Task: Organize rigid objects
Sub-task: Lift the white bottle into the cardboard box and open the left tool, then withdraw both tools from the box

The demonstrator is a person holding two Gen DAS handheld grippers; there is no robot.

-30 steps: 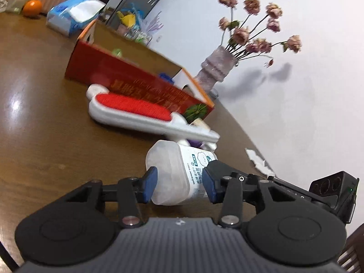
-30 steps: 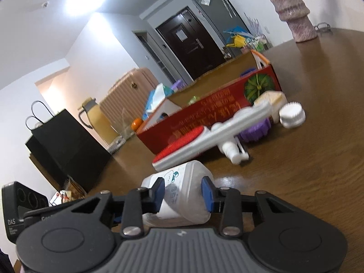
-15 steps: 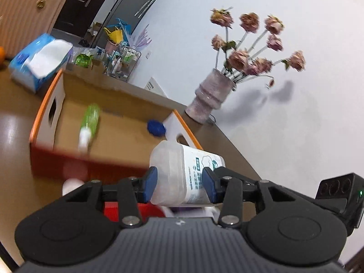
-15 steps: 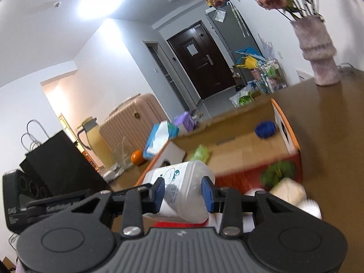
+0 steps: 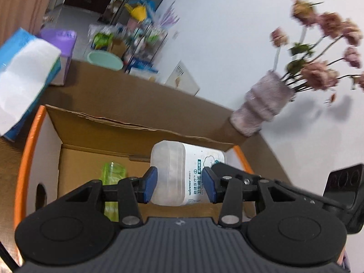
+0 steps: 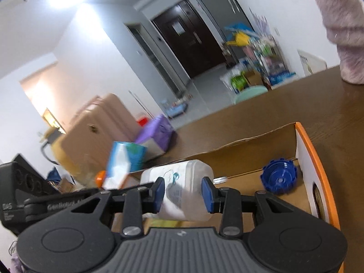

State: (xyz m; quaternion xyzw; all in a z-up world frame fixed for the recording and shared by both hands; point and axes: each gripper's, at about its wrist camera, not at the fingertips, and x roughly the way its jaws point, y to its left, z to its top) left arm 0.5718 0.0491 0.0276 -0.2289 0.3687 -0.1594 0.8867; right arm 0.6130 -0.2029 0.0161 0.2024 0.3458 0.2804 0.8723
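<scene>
My left hand-held gripper [image 5: 179, 187] pinches the white plastic container [image 5: 182, 173] from one end, and my right hand-held gripper [image 6: 183, 192] pinches the same container [image 6: 182, 188] from the other end. Both hold it in the air above the open cardboard box [image 5: 136, 127] with the orange rim, which stands on the table [image 6: 329, 118].

Inside the box I see a green bottle [image 5: 113, 173] on one side and a blue cap [image 6: 278, 178] near the other wall. I think the good way is to lower both grippers together, so the container stays level, and to aim for the free floor between these two things. I should release only when it rests on the bottom, opening both sides at one time, otherwise it can roll or tip.
</scene>
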